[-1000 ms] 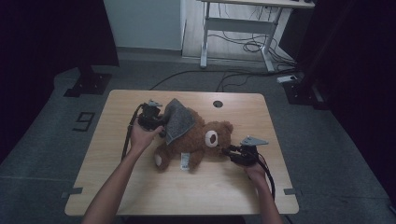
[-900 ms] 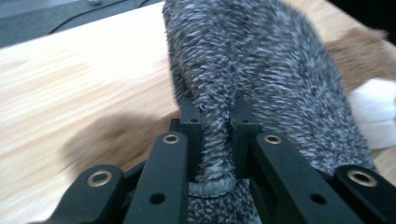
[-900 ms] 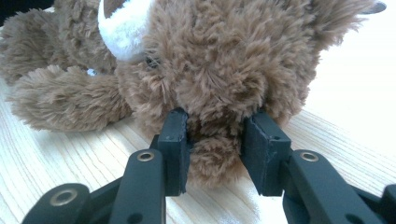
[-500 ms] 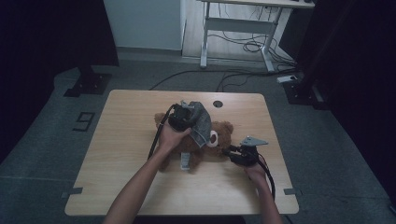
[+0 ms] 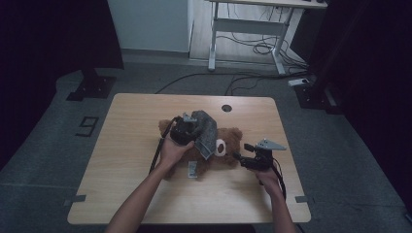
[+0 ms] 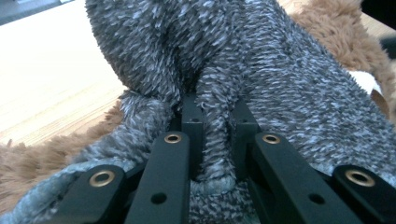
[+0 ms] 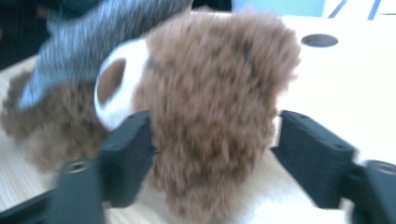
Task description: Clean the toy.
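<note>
Table (image 5: 121,160) left of teddy bear (image 5: 228,145) bare; grey cloth (image 5: 206,131) drapes bear.

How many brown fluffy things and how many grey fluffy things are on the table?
Brown fluffy plush teddy bear: 1
Grey fuzzy knitted cloth draped over the bear: 1
Total: 2
</note>
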Tool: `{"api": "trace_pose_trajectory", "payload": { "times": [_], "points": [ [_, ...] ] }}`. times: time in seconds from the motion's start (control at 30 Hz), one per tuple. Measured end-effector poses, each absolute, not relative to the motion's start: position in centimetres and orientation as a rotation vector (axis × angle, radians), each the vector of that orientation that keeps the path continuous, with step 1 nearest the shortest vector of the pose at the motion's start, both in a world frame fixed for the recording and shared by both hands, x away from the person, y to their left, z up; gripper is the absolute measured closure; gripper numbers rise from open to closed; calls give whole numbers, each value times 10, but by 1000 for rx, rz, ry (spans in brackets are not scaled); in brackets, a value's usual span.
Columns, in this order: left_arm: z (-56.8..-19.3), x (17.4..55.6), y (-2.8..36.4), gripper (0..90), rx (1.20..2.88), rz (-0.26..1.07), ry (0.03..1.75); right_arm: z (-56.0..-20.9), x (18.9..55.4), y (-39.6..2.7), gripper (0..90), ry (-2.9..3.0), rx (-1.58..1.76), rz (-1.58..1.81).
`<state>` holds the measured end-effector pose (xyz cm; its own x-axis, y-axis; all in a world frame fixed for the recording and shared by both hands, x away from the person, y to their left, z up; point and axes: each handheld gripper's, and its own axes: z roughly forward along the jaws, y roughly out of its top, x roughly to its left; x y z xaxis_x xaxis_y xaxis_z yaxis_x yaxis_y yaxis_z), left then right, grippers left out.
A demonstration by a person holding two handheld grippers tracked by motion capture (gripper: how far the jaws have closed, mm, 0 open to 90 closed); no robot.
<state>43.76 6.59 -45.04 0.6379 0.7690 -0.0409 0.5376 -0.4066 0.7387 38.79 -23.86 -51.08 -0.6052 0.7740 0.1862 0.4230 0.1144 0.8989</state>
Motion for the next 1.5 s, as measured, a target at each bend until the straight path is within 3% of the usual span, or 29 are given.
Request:
{"api": "trace_pose_trajectory", "payload": {
  "times": [0.07,0.2,0.3,0.83,1.07,1.27,1.5],
  "points": [
    [-452,434,67,809,2106,402,1013,-504,391,-234,139,2062,1195,1475],
    [-453,431,69,810,2094,398,1010,-499,398,-224,88,2083,1213,1467],
    [-455,429,72,811,2076,372,1014,-501,407,-206,0,2137,1270,1445],
    [-461,423,77,812,2047,357,1001,-513,404,-181,0,2162,1223,1393],
    [-458,417,77,812,2053,338,1005,-520,394,-184,139,2142,1173,1412],
    [-431,413,70,810,2072,333,989,-524,383,-186,183,2131,1118,1407],
    [-396,423,25,809,2047,338,904,-524,382,-189,185,2143,1089,1407]
  ]
}}
